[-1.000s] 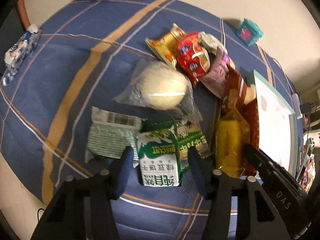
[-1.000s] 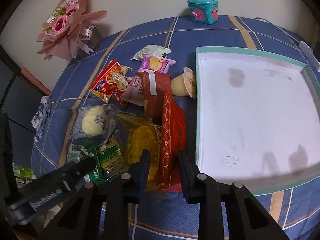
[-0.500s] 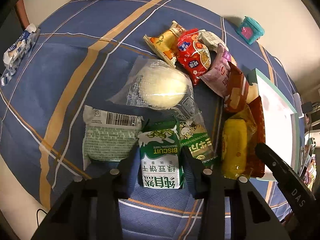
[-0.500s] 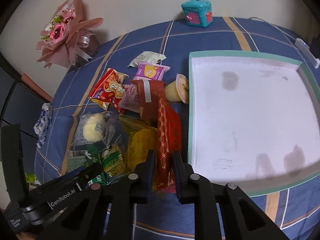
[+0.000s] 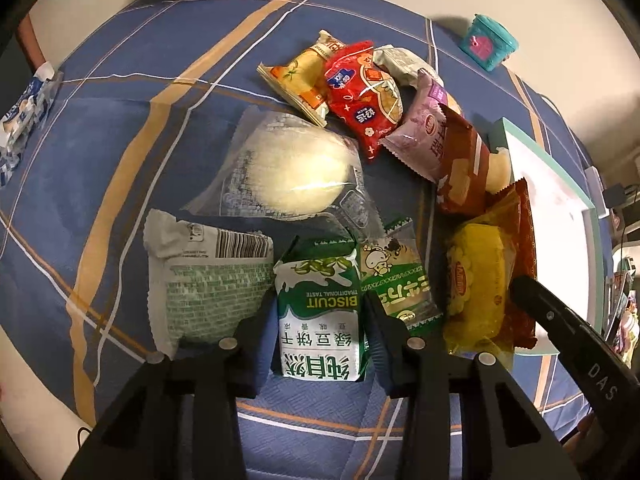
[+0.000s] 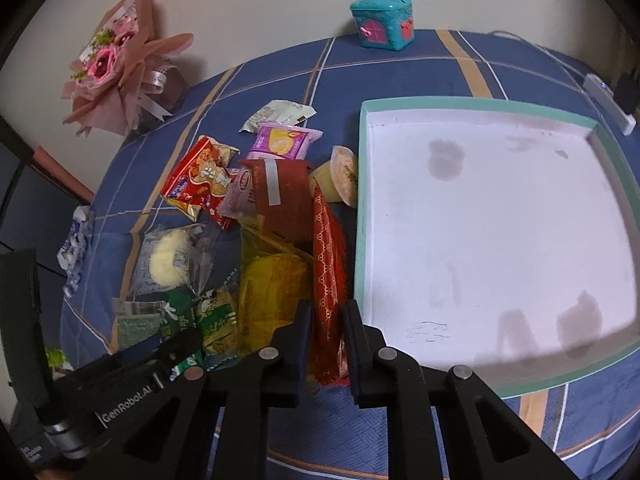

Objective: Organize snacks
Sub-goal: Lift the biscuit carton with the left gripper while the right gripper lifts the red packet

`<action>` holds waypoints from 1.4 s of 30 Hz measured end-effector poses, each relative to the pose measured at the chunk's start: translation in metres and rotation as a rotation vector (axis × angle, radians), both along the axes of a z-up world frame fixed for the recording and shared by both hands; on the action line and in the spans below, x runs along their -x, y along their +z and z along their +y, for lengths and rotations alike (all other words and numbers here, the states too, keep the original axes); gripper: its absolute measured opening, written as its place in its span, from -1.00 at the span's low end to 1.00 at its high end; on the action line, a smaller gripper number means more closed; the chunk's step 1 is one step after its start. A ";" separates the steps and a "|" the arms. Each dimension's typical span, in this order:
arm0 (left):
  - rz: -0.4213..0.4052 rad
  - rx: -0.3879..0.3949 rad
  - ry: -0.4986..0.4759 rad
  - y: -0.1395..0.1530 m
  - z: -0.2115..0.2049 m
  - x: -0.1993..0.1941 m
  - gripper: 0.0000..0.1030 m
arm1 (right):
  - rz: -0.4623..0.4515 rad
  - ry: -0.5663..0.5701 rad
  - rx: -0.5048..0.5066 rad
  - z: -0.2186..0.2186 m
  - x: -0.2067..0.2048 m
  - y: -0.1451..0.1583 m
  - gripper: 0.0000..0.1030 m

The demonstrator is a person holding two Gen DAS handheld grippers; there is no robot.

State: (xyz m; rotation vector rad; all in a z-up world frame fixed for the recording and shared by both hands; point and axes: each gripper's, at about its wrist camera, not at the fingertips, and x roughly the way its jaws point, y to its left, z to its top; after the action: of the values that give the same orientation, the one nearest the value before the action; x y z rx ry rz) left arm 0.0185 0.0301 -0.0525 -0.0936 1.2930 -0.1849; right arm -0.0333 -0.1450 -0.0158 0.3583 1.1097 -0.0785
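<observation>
The green-and-white foil biscuit packet (image 5: pixel 320 316) is clamped by the left claw (image 5: pixel 320 320); the long red foil packet (image 6: pixel 329 280), lengthwise between the right claw's (image 6: pixel 326 340) fingers, is gripped beside the teal-rimmed white tray (image 6: pixel 360 216).

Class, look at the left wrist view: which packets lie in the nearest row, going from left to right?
White-and-green barcode packet → green biscuit packet → cartoon green packet → yellow packet → red patterned packet.
</observation>
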 end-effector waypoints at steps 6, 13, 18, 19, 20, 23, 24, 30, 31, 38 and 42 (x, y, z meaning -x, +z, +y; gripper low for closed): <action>0.007 0.031 0.033 0.000 0.007 -0.002 -0.17 | -0.008 0.000 -0.002 -0.001 -0.002 0.003 -0.67; 0.002 0.019 0.026 0.002 0.005 -0.003 -0.17 | -0.026 -0.018 -0.013 -0.007 -0.007 0.005 -0.67; 0.002 0.014 0.020 0.002 0.007 -0.004 -0.17 | -0.011 -0.005 -0.004 -0.003 -0.009 0.001 -0.67; -0.001 0.008 0.016 0.002 0.005 -0.005 -0.17 | -0.010 0.004 0.009 0.000 -0.010 0.001 -0.67; -0.003 0.003 0.013 0.002 0.005 -0.005 -0.17 | -0.010 0.013 0.021 0.002 -0.010 0.001 -0.67; -0.011 -0.006 0.008 0.001 0.000 -0.007 -0.16 | -0.009 0.028 0.044 0.006 -0.011 0.000 -0.67; -0.013 -0.009 0.006 0.001 -0.001 -0.008 -0.16 | -0.008 0.026 0.041 0.005 -0.011 0.000 -0.67; -0.017 -0.011 0.007 0.000 -0.002 -0.009 -0.16 | -0.008 0.024 0.036 0.002 -0.014 -0.003 -0.67; -0.016 -0.008 0.010 0.000 -0.001 -0.009 -0.16 | -0.008 0.025 0.036 0.003 -0.014 -0.003 -0.67; -0.022 0.004 0.024 0.001 0.010 -0.006 -0.17 | -0.018 0.020 0.015 0.001 -0.011 0.001 -0.72; -0.031 0.015 0.044 0.006 0.020 -0.004 -0.17 | -0.026 0.025 -0.010 0.001 -0.009 0.004 -0.75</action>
State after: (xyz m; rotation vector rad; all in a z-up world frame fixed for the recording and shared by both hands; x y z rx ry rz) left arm 0.0222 0.0500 -0.0466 -0.1309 1.2577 -0.1579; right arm -0.0247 -0.1443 -0.0116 0.3530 1.0887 -0.0460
